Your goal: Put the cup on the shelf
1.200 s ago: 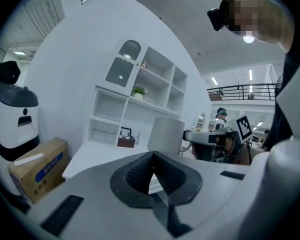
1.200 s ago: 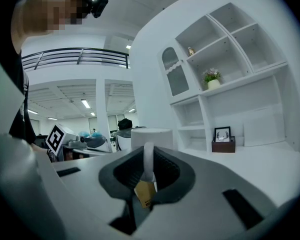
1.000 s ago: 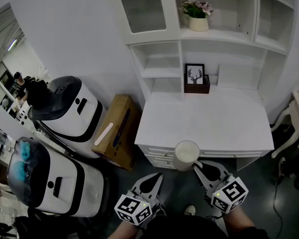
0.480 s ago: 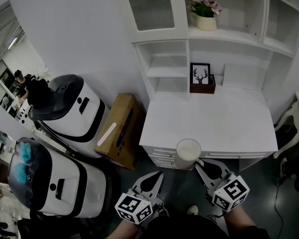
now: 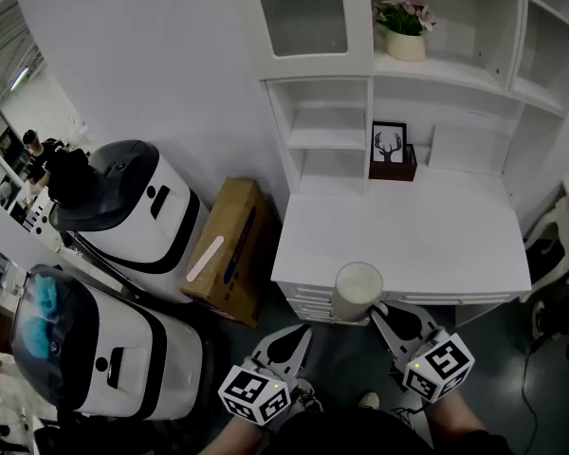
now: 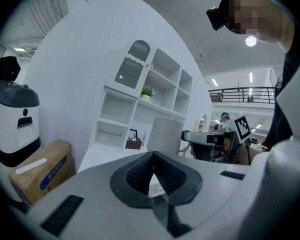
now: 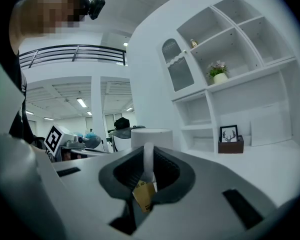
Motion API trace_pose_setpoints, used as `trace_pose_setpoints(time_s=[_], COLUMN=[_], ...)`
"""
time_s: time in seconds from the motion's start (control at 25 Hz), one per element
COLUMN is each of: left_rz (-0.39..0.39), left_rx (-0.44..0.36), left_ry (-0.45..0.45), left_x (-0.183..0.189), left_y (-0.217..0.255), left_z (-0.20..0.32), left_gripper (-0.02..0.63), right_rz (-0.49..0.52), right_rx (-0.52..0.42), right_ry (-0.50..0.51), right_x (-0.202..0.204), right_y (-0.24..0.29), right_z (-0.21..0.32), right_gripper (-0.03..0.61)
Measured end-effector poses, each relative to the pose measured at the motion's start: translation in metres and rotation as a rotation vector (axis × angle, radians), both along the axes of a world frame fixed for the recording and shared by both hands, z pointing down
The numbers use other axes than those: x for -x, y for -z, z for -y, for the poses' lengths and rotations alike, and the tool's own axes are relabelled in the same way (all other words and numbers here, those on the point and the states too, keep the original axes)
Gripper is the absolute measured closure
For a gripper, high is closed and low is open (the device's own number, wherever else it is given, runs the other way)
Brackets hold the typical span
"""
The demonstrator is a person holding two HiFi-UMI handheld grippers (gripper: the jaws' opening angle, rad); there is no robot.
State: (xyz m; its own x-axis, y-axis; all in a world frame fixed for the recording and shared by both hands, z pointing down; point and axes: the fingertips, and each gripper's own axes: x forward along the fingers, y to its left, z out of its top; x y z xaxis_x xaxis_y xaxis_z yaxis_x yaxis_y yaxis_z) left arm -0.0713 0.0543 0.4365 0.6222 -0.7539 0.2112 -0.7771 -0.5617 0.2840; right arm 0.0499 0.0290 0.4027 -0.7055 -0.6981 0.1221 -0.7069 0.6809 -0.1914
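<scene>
Step in hand, as I judge it: carry phase, cup lifted but not yet placed.

Far left, two rounded white-and-black machines (image 5: 133,207), then a brown cardboard box (image 5: 229,249) leaning by the wall; neither is part of the task.

Left gripper (image 5: 283,349) (image 6: 152,171): low, short of the desk; jaws drawn together, nothing between them; idle.

White cylindrical cup (image 5: 357,290) (image 6: 165,134) (image 7: 151,136): upright, in the air at the front edge of the flat white desk top (image 5: 408,235), well apart from the shelves.

Right gripper (image 5: 384,316) (image 7: 147,176): jaws narrowed on the cup's white handle, a small yellow tag hanging below the grip.

White shelf unit (image 5: 427,69): open compartments behind the desk; a framed deer picture (image 5: 389,145) low down, a potted flower (image 5: 405,44) on the board above.

Next move, by judgement: raise and reach forward to a free board; keep the cup level; steer clear of picture and pot.

Hard to make out: handle hidden by the jaws in the head view; tag print unreadable; whether the cup holds anything, cannot tell; the unit's right compartments are cut off.
</scene>
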Motion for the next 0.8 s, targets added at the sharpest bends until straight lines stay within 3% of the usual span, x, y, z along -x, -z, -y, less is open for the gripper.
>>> trace_pose_setpoints(time_s=[0.8], left_rz=[-0.015], left_rx=[-0.015], left_ry=[-0.076], left_x=[0.053], left_y=[0.000], left_z=[0.028], left_gripper=[0.609], right_rz=[0.001], right_rx=[0.002], right_ry=[-0.082], right_x=[0.054], right_y=[0.000], right_z=[0.018], right_gripper=[0.547])
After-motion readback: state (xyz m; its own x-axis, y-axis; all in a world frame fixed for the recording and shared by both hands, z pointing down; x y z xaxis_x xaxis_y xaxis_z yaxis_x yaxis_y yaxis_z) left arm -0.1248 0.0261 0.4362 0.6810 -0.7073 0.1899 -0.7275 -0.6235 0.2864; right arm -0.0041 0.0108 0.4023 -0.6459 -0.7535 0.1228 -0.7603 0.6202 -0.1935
